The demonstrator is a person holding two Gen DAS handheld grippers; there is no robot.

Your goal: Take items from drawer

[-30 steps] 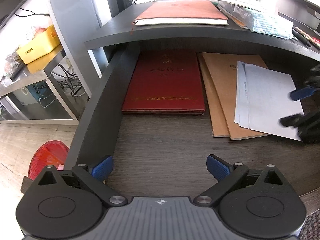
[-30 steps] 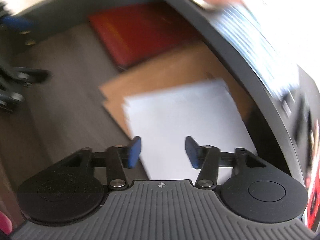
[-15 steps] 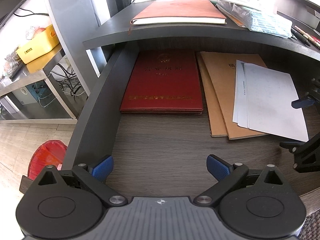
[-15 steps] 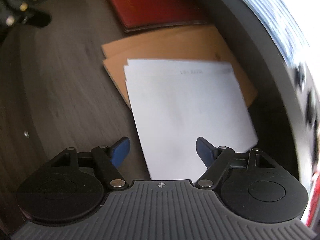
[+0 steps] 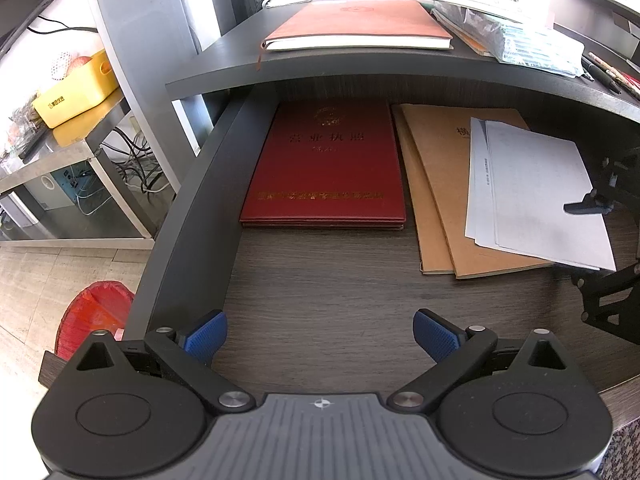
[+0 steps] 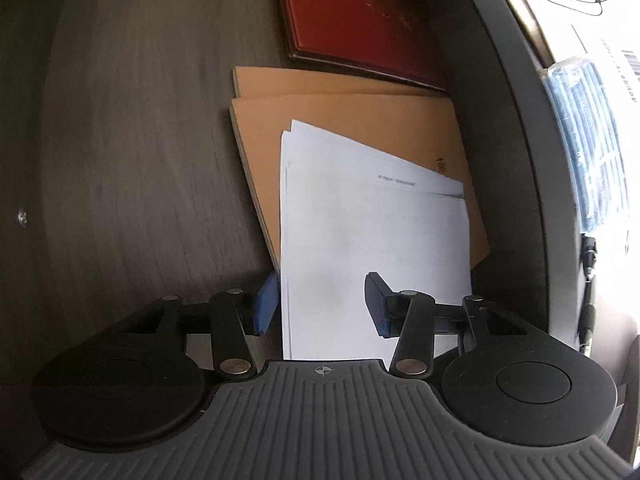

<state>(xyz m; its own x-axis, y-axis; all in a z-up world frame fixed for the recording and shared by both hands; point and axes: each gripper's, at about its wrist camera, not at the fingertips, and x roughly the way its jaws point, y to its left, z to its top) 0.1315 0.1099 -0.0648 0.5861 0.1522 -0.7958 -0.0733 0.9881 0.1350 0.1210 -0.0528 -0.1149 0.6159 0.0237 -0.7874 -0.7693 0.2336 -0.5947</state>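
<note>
Dark drawer (image 5: 320, 300) with red folder (image 5: 326, 164), brown envelopes (image 5: 436, 184), white sheets (image 6: 372, 240) between closing right gripper (image 6: 322, 304); left gripper (image 5: 320, 334) wide open

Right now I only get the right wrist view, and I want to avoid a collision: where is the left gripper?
Observer: The left gripper is over bare drawer floor, in front of the red book, jaws open and empty.
Operator: Anything on the desk top above?
Observer: A brown notebook lies flat there, above the red book.
Operator: And beside the drawer?
Observer: A red bin stands on the floor, outside the drawer wall nearest the left gripper.
</note>
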